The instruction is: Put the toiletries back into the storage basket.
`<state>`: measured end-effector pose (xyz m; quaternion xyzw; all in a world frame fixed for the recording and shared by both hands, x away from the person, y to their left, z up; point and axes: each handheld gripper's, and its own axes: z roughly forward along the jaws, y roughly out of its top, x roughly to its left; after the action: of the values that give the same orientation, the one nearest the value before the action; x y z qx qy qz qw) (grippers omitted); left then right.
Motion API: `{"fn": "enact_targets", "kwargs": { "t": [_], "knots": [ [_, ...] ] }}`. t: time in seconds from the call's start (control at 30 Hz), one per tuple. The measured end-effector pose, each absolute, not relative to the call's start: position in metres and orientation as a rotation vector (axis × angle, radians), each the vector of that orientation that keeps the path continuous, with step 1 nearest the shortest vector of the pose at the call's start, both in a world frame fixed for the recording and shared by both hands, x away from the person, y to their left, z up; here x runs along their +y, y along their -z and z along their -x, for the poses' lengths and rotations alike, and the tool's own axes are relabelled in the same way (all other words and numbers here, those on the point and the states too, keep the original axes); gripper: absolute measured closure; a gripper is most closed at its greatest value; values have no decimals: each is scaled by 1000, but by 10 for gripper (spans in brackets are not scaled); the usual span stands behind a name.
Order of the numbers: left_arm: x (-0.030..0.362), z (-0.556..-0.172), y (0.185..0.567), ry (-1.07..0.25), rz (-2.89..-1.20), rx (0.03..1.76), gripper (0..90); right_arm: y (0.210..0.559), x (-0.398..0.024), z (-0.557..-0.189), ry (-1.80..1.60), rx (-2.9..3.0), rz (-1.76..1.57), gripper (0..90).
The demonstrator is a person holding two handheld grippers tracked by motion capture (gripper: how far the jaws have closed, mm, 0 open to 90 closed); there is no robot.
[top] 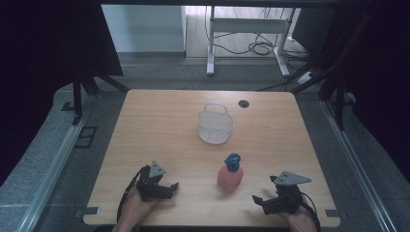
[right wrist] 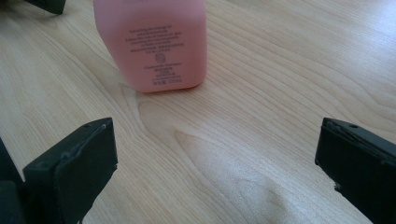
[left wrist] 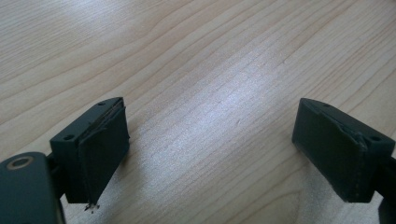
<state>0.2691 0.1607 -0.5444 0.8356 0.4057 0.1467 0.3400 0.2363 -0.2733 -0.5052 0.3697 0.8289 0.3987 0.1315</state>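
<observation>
Nothing has been grasped yet, by the look of it: the pink bottle stands untouched on the table, near its front edge and between the 2 claws, nearer the right one. The white mesh basket sits empty farther back, well apart, so the pick-up and any placing seem left to do. The bottle is upright, long axis vertical, blue cap on top. The right claw is spread wide, aimed at the bottle; the left claw hangs released over bare wood.
</observation>
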Motion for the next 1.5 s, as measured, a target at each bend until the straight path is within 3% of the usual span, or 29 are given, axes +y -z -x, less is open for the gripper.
{"fn": "enact_targets", "kwargs": {
  "t": [0.67,1.5],
  "knots": [
    [161,-269,544,-382,-2175,1056,103,490,-252,-245,-1195,2427,-1061,5],
    [161,-269,544,-383,-2182,1052,103,459,-235,-254,-1369,2410,-974,297]
  ]
}}
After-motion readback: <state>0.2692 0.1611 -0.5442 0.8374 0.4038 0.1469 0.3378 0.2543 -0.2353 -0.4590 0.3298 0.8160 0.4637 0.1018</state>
